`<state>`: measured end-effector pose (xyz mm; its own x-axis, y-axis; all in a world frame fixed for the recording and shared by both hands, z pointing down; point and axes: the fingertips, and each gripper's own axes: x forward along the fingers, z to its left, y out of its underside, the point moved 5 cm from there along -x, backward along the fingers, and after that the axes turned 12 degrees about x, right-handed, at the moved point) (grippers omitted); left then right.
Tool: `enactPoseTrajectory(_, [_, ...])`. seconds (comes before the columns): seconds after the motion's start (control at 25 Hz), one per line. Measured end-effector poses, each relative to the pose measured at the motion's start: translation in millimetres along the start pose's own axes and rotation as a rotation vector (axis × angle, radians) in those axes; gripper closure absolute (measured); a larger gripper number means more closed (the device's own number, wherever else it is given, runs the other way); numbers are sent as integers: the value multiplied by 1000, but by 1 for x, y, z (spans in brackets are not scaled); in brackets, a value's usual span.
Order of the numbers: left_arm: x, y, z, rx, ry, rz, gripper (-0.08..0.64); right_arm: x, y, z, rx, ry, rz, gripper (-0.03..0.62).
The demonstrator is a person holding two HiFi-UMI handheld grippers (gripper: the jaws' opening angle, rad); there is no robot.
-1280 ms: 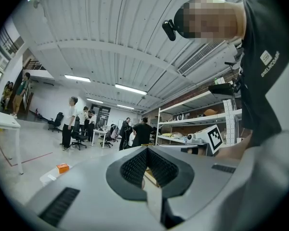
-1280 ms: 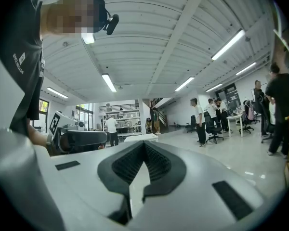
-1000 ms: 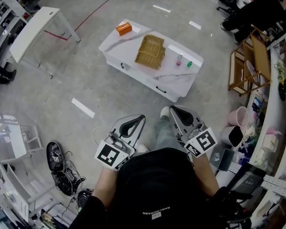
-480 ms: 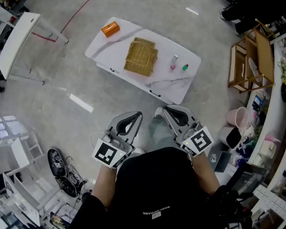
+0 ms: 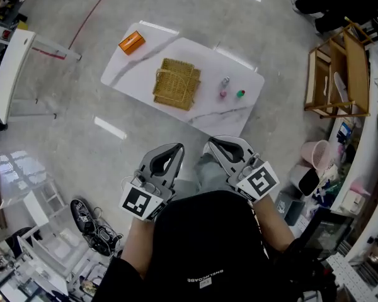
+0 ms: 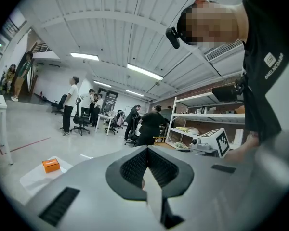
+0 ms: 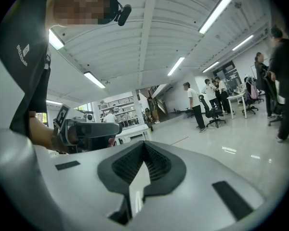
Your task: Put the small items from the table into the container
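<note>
Left gripper (image 5: 175,148): jaws pressed together, nothing between them.
Right gripper (image 5: 214,143): closed too and empty, beside the left.
Small items: silver-capped bottle (image 5: 225,82), pink bottle (image 5: 223,94) and green item (image 5: 240,94) on the white table (image 5: 214,115), right of the wicker basket (image 5: 176,83) — well ahead of both grippers.
Their pointing: too small to tell.
Orange box (image 5: 131,42): table's far left corner, long axis slanting up-right.

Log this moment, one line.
left gripper shut, empty; right gripper shut, empty; woven wicker basket on white table; small bottles beside it
</note>
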<state>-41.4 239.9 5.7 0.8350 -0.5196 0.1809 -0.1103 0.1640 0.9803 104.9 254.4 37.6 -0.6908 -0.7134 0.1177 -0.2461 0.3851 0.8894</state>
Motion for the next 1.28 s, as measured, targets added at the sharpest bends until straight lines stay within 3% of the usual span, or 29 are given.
enactPoseTrajectory(0.24, [22,2,17,-20,18,10,565,25,-10,-22,3,-15,-5,586])
enactPoseTrajectory(0.68, [55,5,64,-38,93,56,565,61,-10,-52,31,56,-1,584])
enactPoseTrajectory(0.84, [67,0,72,-63,104,17,565,67,-5,-70,39,93,12,583])
enactPoseTrajectory(1.28, [92,53,87,-99,102,141,537,71,45,-154,86,196,98,549])
